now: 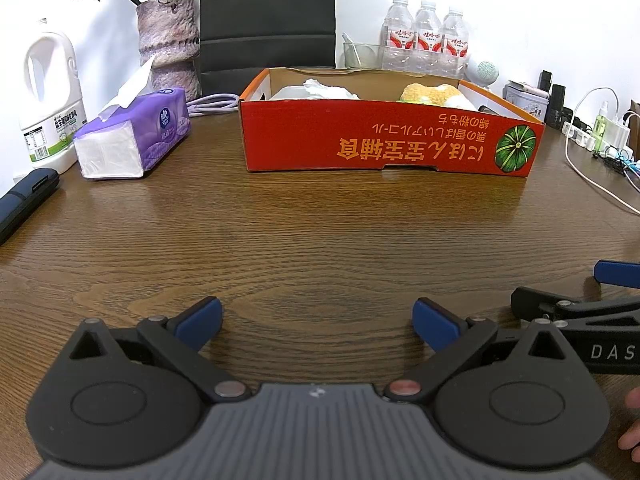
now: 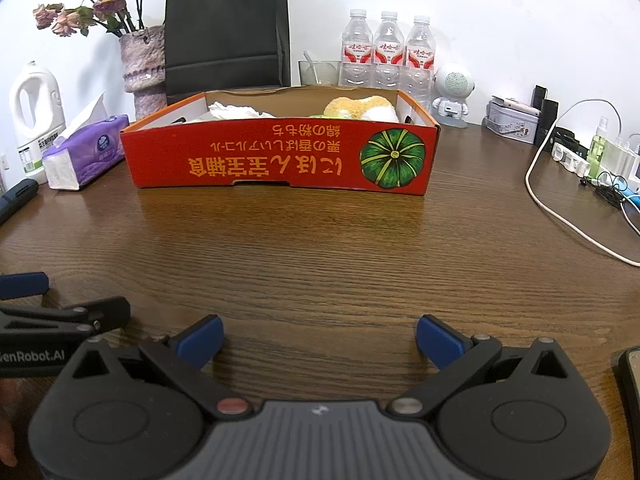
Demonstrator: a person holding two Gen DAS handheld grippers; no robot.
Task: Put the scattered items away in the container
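A shallow red cardboard box (image 1: 384,140) (image 2: 280,156) with a green pumpkin print stands across the wooden table. Inside it I see crumpled white tissue (image 1: 328,89) (image 2: 236,111) at the left and a yellow-and-white plush item (image 1: 432,95) (image 2: 360,107) at the right. My left gripper (image 1: 316,322) hovers low over the near table, open, nothing between its blue pads. My right gripper (image 2: 318,338) sits beside it, also open and empty. Each gripper shows at the edge of the other's view: the right gripper's blue fingertip (image 1: 618,272), the left gripper's blue fingertip (image 2: 24,283).
A purple tissue pack (image 1: 132,140) (image 2: 86,156), white jug (image 1: 50,96), vase of dried flowers (image 1: 168,40) and black paper bag (image 2: 228,32) stand left and behind. Three water bottles (image 2: 386,50), a white speaker figure (image 2: 452,92), a tin, cables and chargers (image 2: 592,160) crowd the right.
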